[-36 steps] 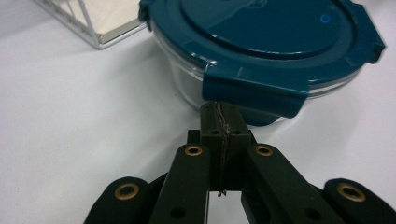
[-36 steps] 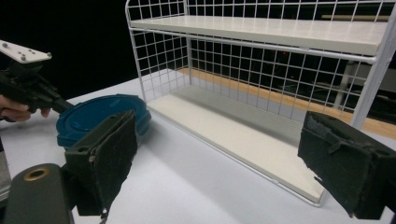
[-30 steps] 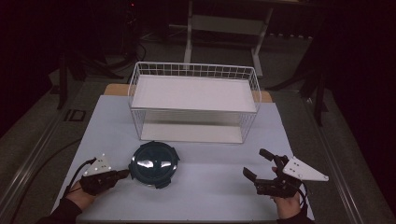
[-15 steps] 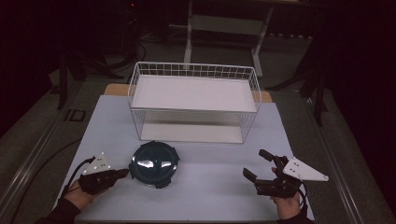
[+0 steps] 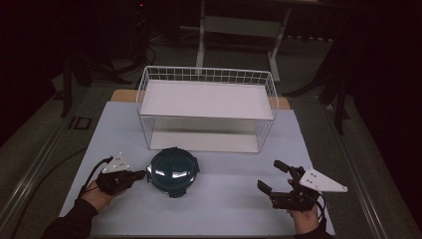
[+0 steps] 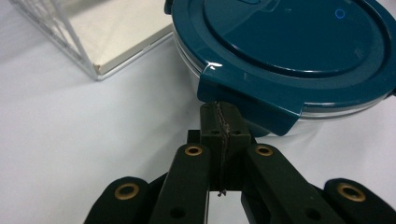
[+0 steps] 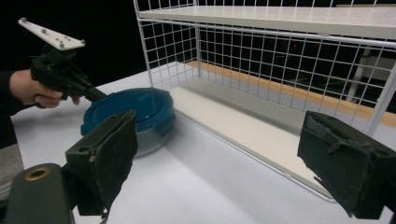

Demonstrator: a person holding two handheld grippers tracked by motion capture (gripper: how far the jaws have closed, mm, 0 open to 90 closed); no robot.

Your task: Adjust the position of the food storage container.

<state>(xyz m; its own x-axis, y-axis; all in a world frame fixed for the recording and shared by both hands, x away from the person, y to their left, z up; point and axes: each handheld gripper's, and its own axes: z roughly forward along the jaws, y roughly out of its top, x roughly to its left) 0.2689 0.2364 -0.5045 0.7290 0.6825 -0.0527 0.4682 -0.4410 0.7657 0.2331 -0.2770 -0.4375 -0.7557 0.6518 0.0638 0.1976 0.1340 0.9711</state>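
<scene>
Left gripper (image 5: 141, 174): jaws fully closed, pads pressed together with nothing between them; the tips sit at the lid clip on the near-left edge of the round teal-lidded container (image 5: 173, 170), touching or just short of it, which one I cannot tell. Container rests on the white table (image 5: 224, 204), just in front of the white wire shelf rack (image 5: 208, 107). Right gripper (image 5: 276, 177): jaws spread wide, empty, well apart from the container, low over the table's right side.
</scene>
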